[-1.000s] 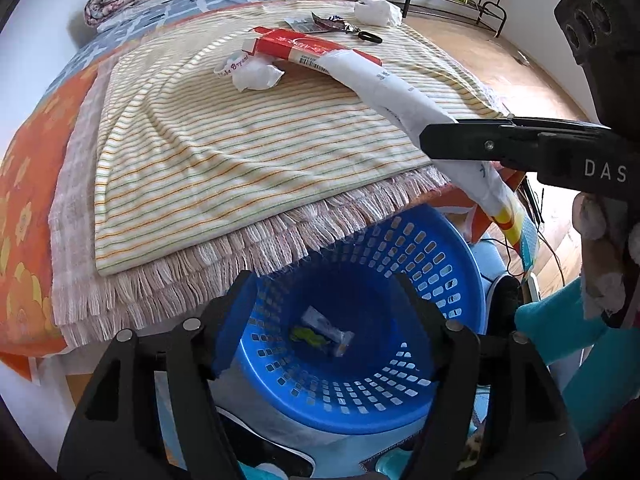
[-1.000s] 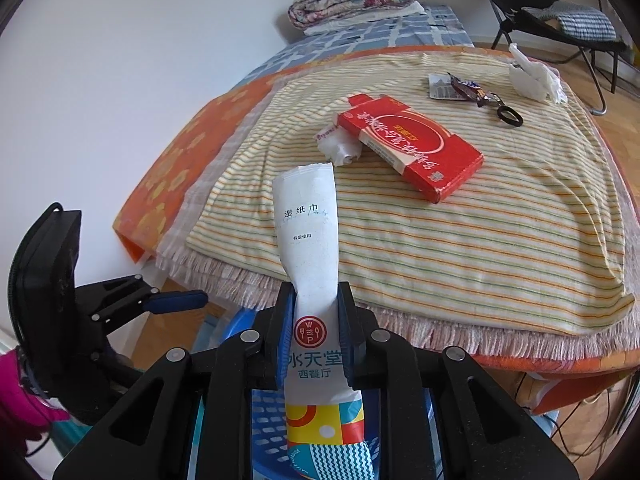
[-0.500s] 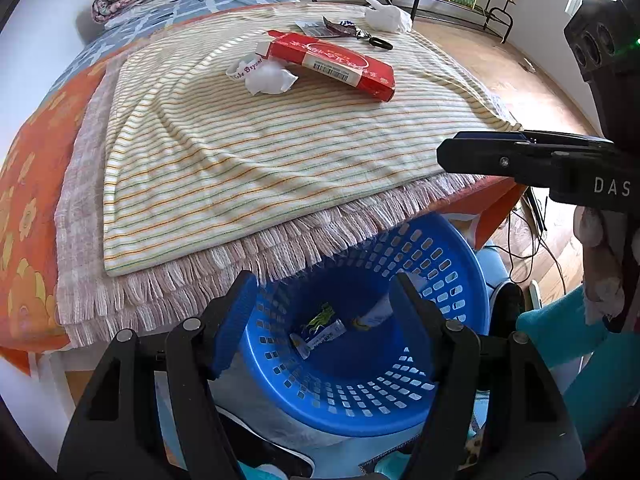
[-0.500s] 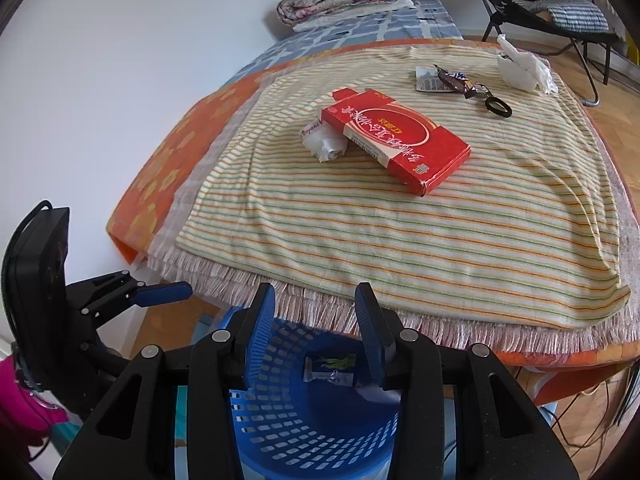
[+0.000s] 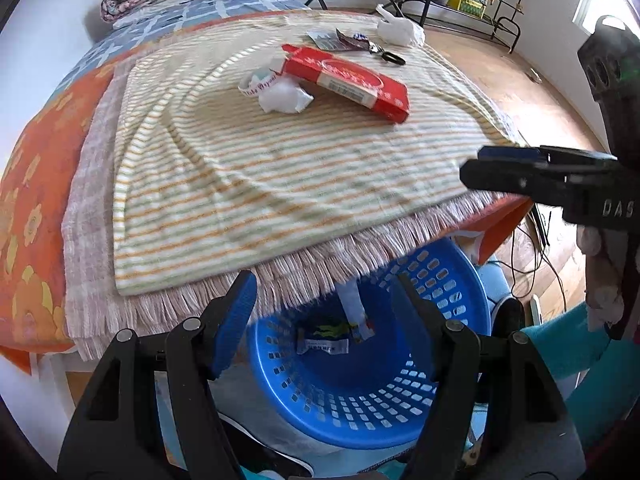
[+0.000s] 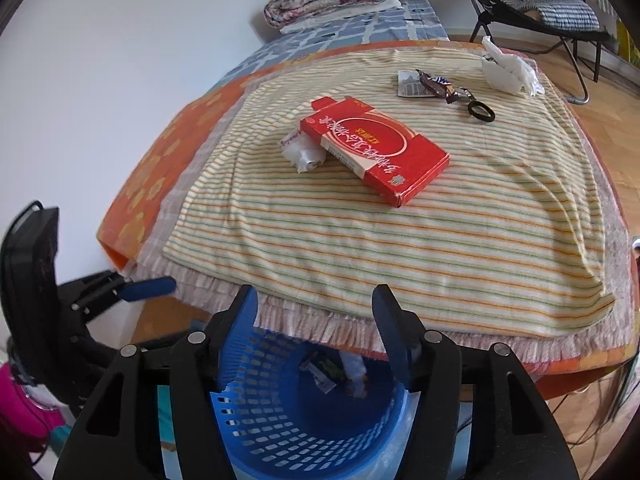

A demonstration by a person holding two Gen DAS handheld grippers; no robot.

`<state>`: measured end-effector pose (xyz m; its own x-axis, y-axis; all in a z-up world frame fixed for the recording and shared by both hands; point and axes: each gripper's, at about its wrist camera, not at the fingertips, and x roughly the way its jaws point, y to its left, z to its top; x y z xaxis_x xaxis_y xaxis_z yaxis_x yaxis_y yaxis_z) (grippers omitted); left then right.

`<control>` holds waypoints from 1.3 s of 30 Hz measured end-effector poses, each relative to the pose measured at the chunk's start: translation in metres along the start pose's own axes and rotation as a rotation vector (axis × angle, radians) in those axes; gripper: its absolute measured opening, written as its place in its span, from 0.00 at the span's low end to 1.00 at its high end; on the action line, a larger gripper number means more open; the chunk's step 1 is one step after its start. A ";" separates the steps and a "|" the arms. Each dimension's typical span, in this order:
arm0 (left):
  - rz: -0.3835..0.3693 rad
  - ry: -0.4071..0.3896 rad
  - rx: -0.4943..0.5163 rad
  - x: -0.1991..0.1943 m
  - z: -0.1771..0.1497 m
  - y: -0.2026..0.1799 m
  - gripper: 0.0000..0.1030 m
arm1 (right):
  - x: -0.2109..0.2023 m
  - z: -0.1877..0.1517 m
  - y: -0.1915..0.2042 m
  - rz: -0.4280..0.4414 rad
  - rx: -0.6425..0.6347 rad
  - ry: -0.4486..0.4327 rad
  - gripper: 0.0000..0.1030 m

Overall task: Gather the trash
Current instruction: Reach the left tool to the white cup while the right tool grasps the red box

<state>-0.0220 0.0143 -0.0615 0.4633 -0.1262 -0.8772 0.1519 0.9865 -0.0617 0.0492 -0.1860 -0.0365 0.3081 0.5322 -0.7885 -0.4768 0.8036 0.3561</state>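
Below the counter edge, blue perforated plastic basket (image 6: 304,432) holds two wrappers (image 5: 332,332); both tongs, left (image 5: 324,320) and right (image 6: 316,328), gape empty; flat red cardboard box (image 6: 376,148), crumpled white tissue (image 5: 284,98) remain on striped cloth (image 6: 400,240).

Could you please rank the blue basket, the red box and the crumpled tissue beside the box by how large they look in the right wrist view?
1. blue basket, though nearness inflates it
2. red box
3. crumpled tissue
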 end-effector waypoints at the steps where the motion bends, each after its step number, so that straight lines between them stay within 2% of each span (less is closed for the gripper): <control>1: 0.000 -0.004 -0.004 -0.001 0.002 0.001 0.69 | 0.001 0.001 -0.001 -0.012 -0.003 0.003 0.61; 15: 0.012 -0.033 -0.046 -0.001 0.045 0.022 0.69 | 0.007 0.020 -0.015 -0.140 -0.022 0.060 0.68; 18: -0.010 -0.024 -0.059 0.004 0.056 0.028 0.69 | 0.010 0.026 -0.018 -0.149 -0.051 0.068 0.69; 27: -0.003 -0.013 -0.129 0.020 0.090 0.052 0.69 | 0.024 0.052 -0.025 -0.130 -0.149 0.029 0.69; 35: 0.003 -0.019 -0.192 0.036 0.117 0.080 0.69 | 0.054 0.072 -0.020 -0.190 -0.240 0.068 0.69; 39: -0.004 -0.010 -0.231 0.047 0.128 0.092 0.69 | 0.073 0.074 -0.006 -0.253 -0.334 0.085 0.69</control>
<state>0.1258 0.0862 -0.0471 0.4720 -0.1296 -0.8720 -0.0503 0.9836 -0.1733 0.1353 -0.1321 -0.0586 0.3876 0.2940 -0.8737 -0.6394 0.7685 -0.0251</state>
